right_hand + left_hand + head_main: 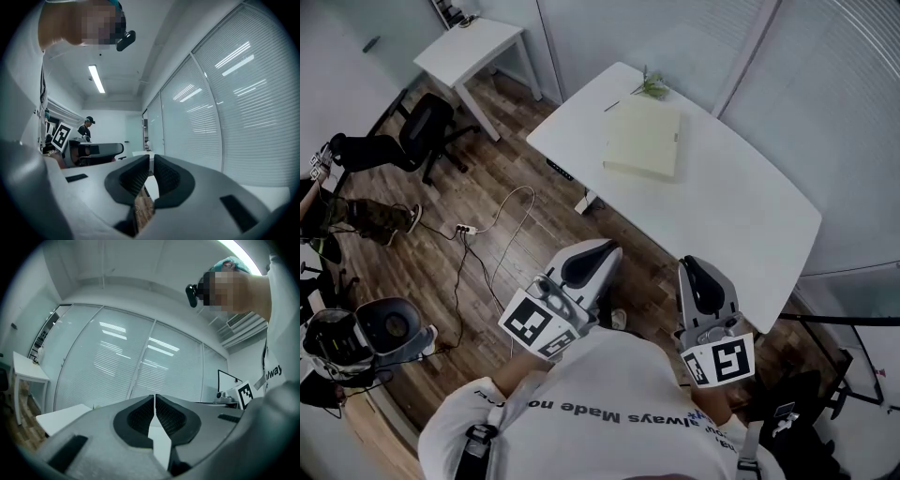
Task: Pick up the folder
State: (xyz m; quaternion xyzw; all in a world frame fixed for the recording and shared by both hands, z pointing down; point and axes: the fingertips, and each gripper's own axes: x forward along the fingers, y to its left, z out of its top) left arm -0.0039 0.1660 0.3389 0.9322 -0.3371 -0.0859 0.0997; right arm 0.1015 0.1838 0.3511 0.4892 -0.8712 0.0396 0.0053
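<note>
The folder (643,137) is pale yellow and lies flat on the far left part of the white desk (741,216). In the head view both grippers are held close to my body, short of the desk's near edge and well apart from the folder. My left gripper (605,246) hovers over the wooden floor, its jaws shut with nothing between them (154,401). My right gripper (692,262) is at the desk's near edge, also shut and empty (151,161). Neither gripper view shows the folder.
A green sprig (653,88) lies just beyond the folder. A small white side table (473,47) and a black office chair (412,141) stand at the far left. A power strip with cables (465,229) lies on the floor. Another person (86,127) stands in the background.
</note>
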